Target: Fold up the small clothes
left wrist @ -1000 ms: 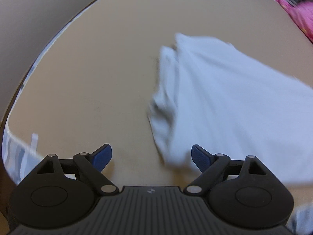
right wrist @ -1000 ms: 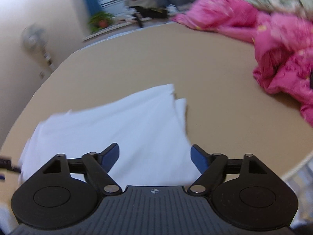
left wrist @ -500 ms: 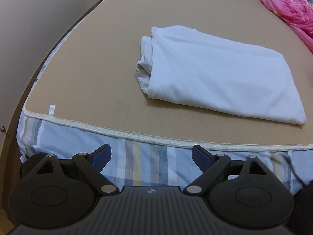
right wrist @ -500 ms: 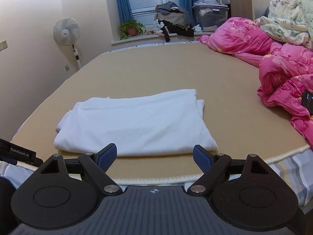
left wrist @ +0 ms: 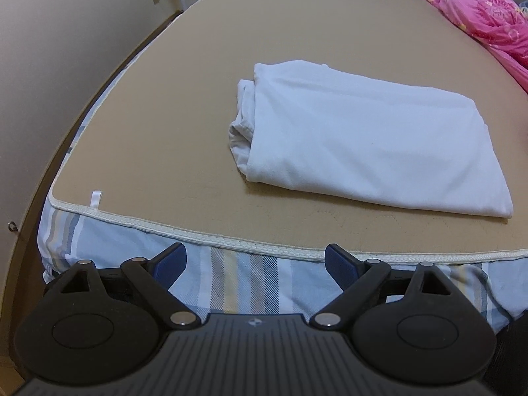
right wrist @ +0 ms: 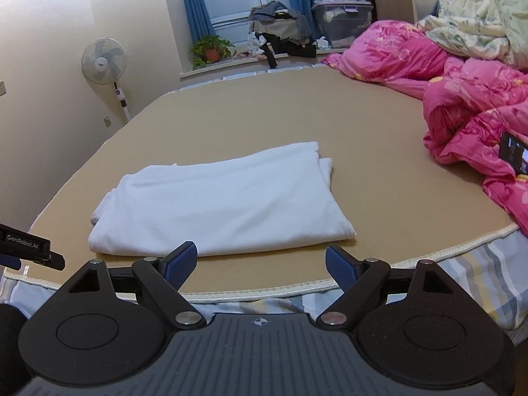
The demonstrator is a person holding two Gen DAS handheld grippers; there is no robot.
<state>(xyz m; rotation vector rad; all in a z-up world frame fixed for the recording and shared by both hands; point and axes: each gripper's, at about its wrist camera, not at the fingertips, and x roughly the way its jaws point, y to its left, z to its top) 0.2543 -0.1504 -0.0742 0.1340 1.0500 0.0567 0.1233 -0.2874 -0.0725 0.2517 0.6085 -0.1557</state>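
A white garment lies folded into a flat rectangle on the tan bed cover, near the bed's front edge; it also shows in the right wrist view. Its layered, bunched ends face left in the left wrist view. My left gripper is open and empty, held off the bed in front of its edge. My right gripper is open and empty, just short of the garment's near edge. Neither touches the cloth.
A pink quilt is heaped on the bed's right side, with a phone on it. A striped sheet hangs below the bed's edge. A wall runs on the left; a fan stands beyond.
Both grippers have pulled back from close over the garment to in front of the bed's edge. The garment lies still, folded.
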